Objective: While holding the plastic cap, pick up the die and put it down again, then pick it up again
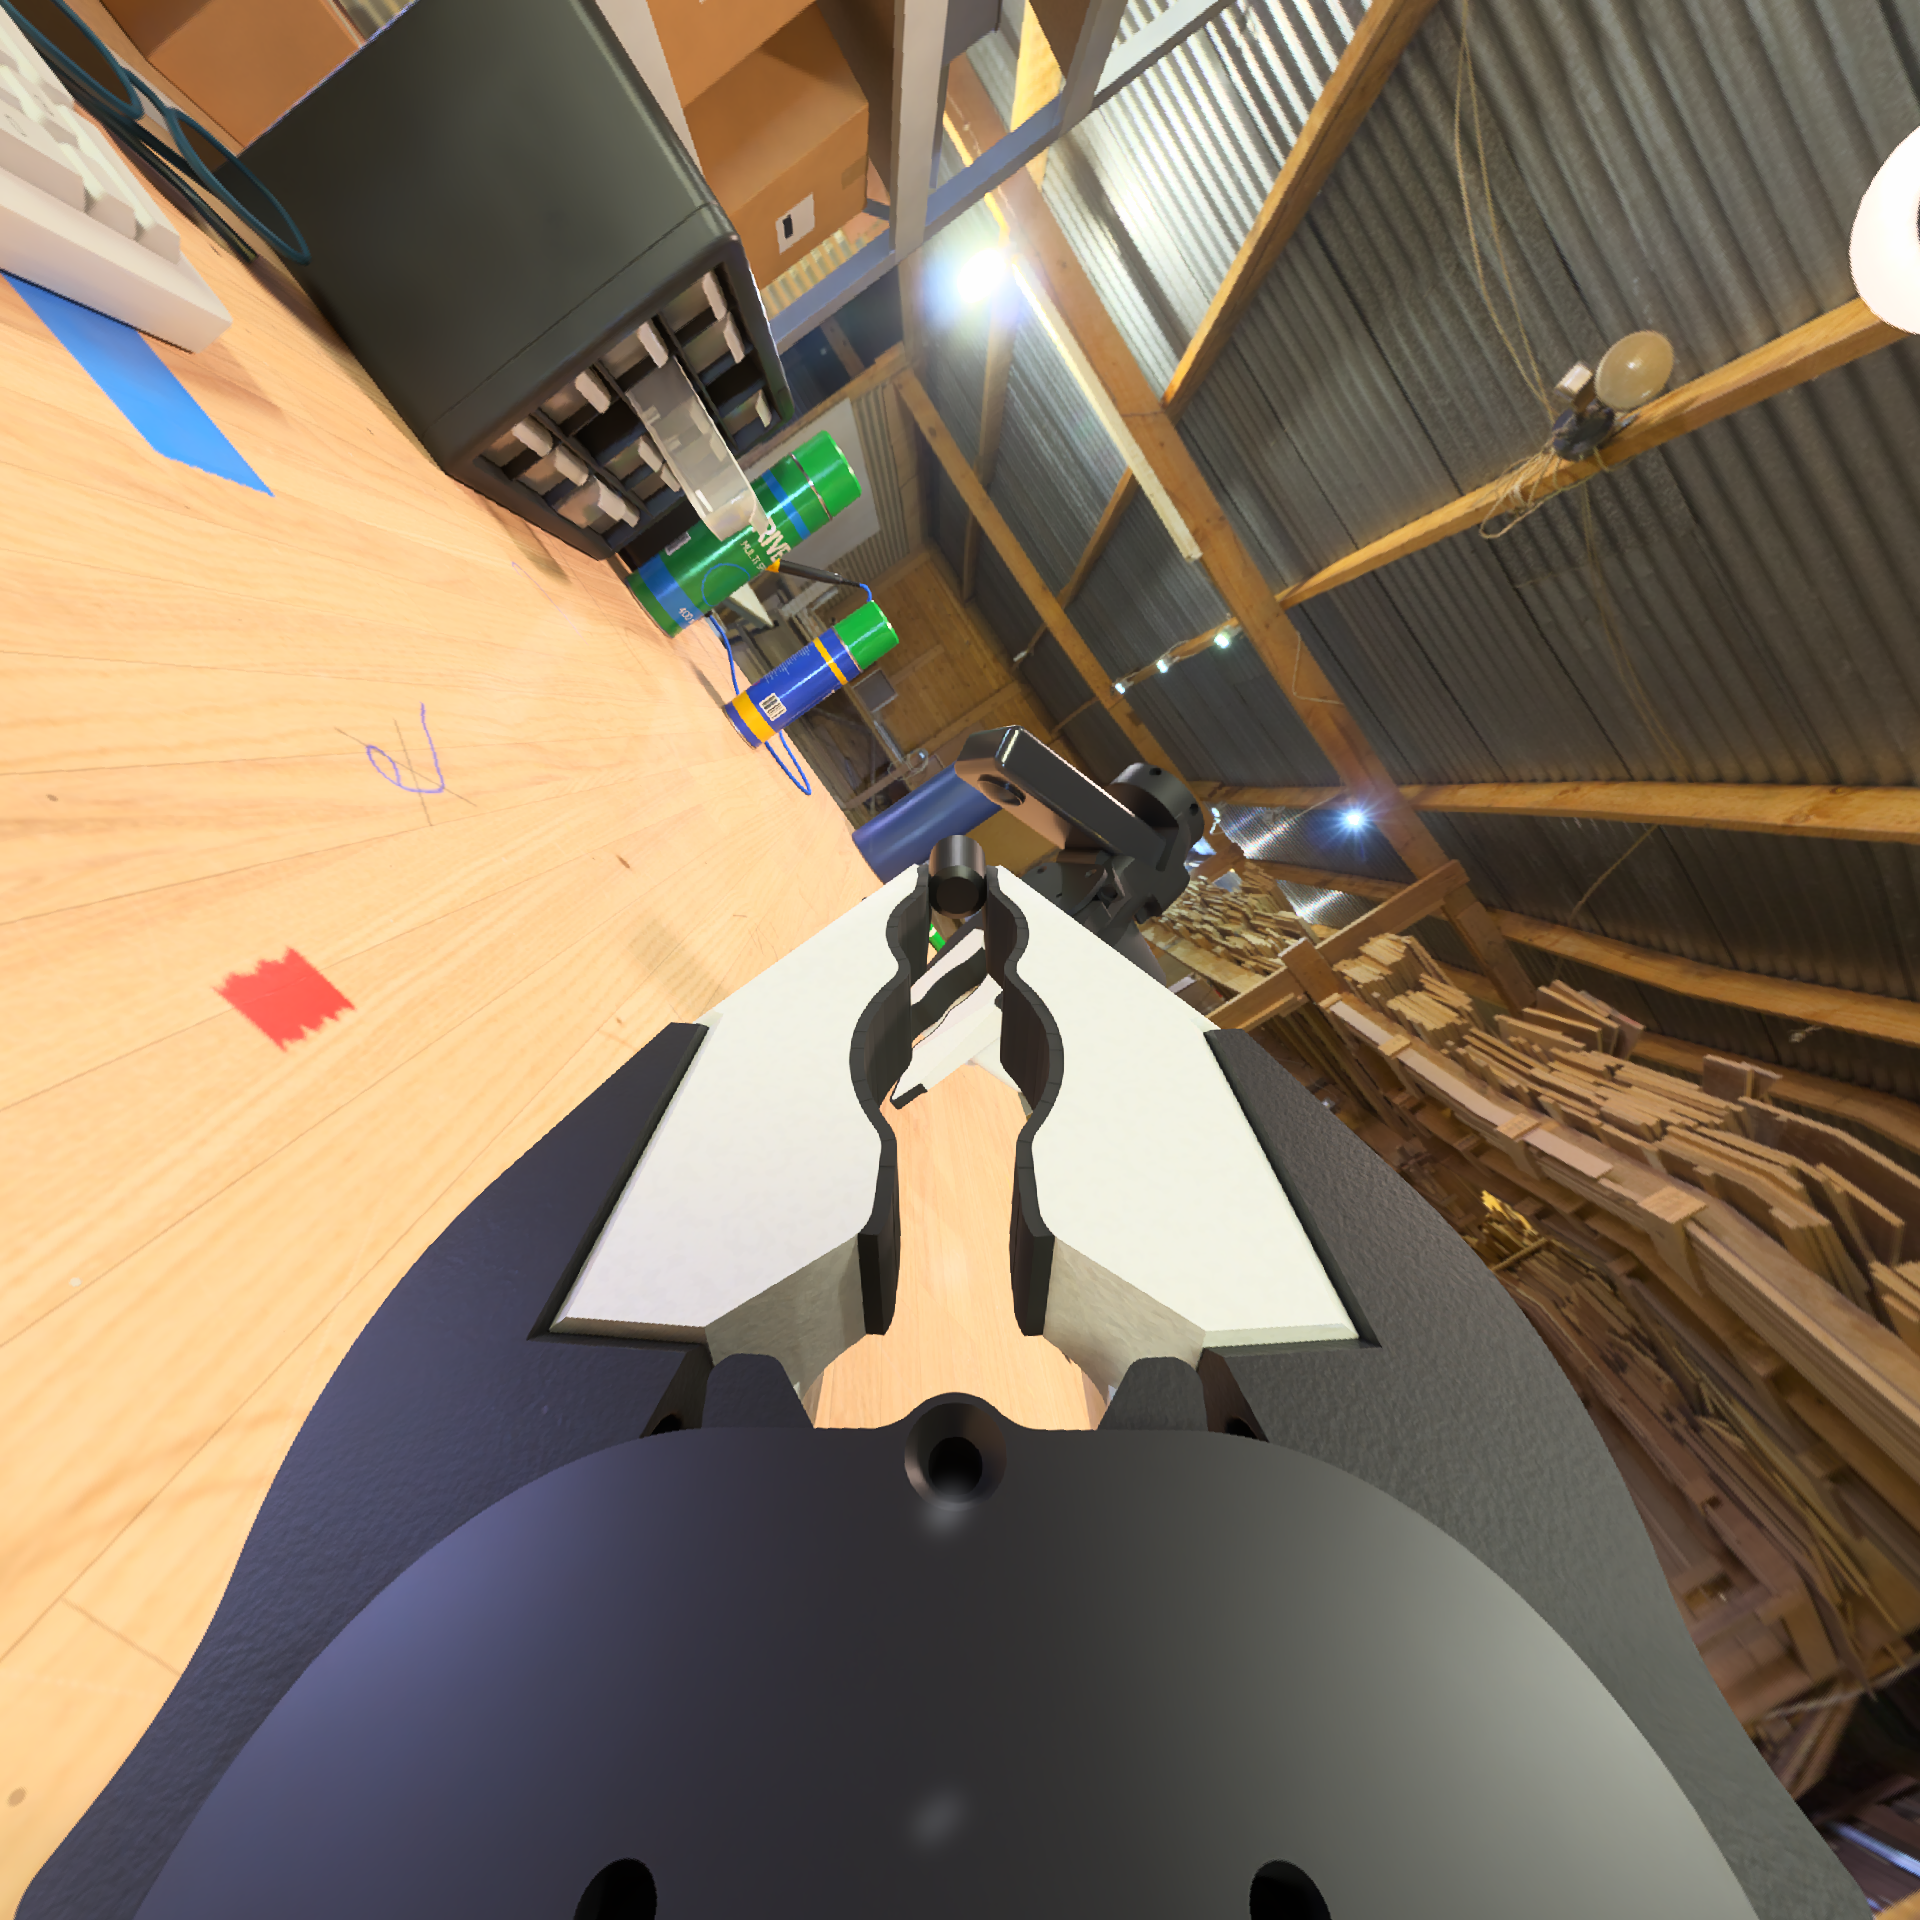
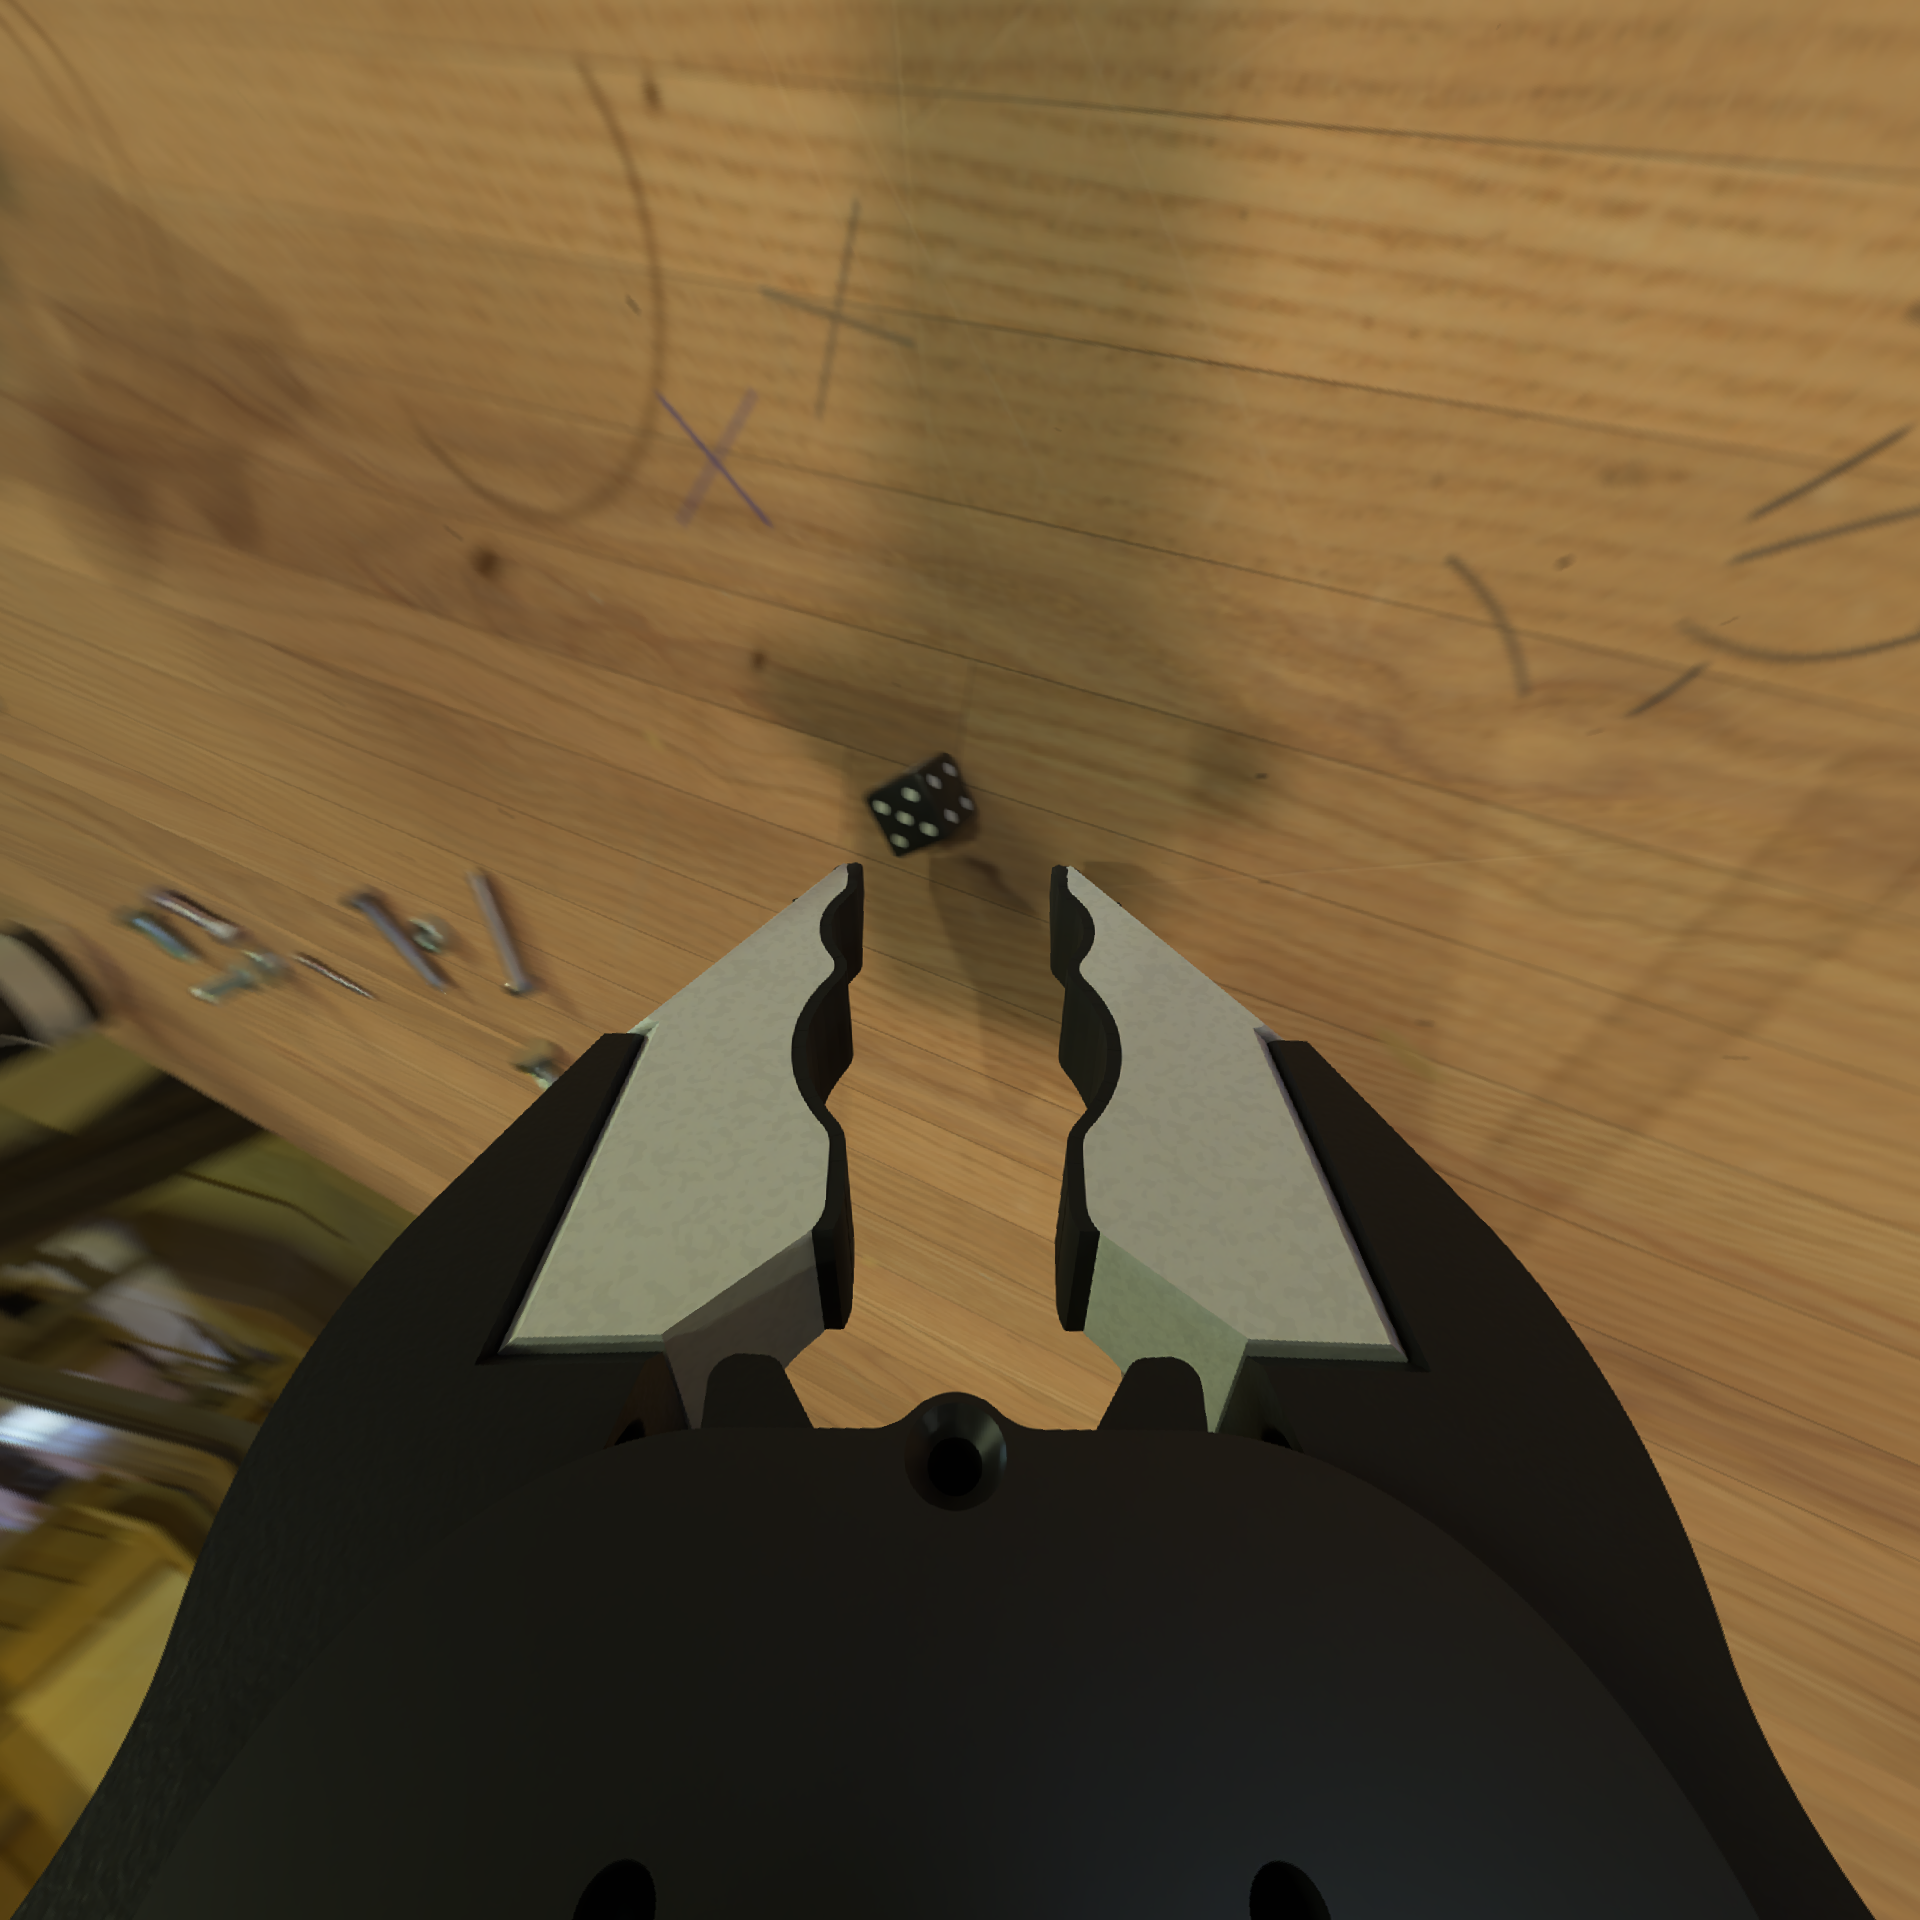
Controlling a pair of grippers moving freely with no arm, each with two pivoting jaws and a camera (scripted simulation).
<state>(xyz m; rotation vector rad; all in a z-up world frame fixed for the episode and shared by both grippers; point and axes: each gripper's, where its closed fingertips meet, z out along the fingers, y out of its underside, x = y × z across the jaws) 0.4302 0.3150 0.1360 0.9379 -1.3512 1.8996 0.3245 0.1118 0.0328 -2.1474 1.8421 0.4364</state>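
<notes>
In the left wrist view, the left hand-held gripper (image 1: 957, 883) is clamped on a small black plastic cap (image 1: 956, 871), which sits pinched at the very tips of its fingers, above the wooden tabletop (image 1: 312, 644). Beyond the cap, the other hand-held gripper shows as a dark shape, with a dark blue cylinder (image 1: 914, 821) just left of it. Farther from the cap stand two green and blue spray cans (image 1: 748, 530), and past them a black drawer cabinet (image 1: 540, 270) with one clear drawer pulled out. Well to the left of the cap, a red patch of tape (image 1: 283, 995) and a blue strip of tape (image 1: 135, 384) lie on the wood, near a pale keyboard (image 1: 83, 208).

In the right wrist view, the right hand-held gripper (image 2: 956, 873) has its fingers spread apart with nothing between them. The black die (image 2: 923, 802) with white pips rests on the tabletop (image 2: 1351, 935) just ahead of the fingertips, slightly toward the left finger and not touching either. Well to the left of the die lies a scatter of blurred screws (image 2: 416, 940).
</notes>
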